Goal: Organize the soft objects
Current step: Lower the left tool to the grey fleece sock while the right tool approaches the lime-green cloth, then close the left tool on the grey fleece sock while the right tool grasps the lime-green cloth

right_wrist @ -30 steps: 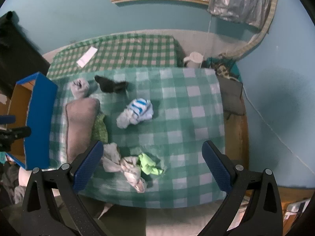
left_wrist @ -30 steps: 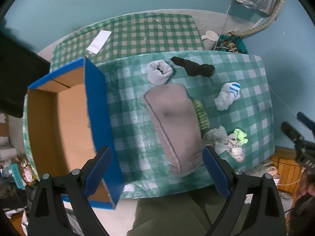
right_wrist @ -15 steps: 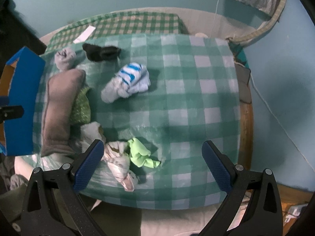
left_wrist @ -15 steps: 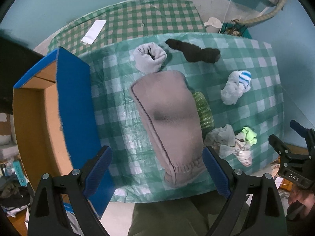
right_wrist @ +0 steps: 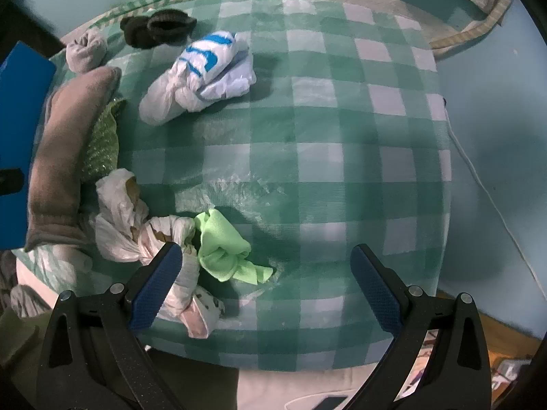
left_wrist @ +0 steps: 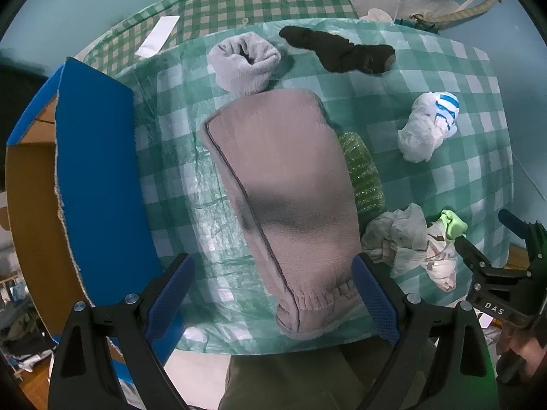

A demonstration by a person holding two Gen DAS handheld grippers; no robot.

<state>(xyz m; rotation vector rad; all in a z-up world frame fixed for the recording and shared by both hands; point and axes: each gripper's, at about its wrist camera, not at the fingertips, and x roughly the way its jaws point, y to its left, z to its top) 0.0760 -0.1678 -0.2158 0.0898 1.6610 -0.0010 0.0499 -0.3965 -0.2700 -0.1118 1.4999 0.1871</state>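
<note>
A long grey fleece piece (left_wrist: 287,198) lies on the green checked table (left_wrist: 427,109), its near end between the open fingers of my left gripper (left_wrist: 273,294). Around it lie a rolled grey sock (left_wrist: 244,63), a black sock (left_wrist: 338,53), a glittery green cloth (left_wrist: 364,174), a white bundle with blue stripes (right_wrist: 201,71), a crumpled white bundle (right_wrist: 136,229) and a lime green cloth (right_wrist: 224,249). My right gripper (right_wrist: 263,283) hangs open just above the lime cloth and the table's near edge. It holds nothing.
A blue cardboard box (left_wrist: 92,171) with a brown inside stands open at the table's left edge. Behind is a second checked surface with a white paper strip (left_wrist: 157,36). The table's right half (right_wrist: 342,136) is bare cloth. A person's dark green trousers show below.
Both grippers have come down and closer to the table. The grey fleece now fills the left view, and the lime cloth sits near the right gripper's left finger.
</note>
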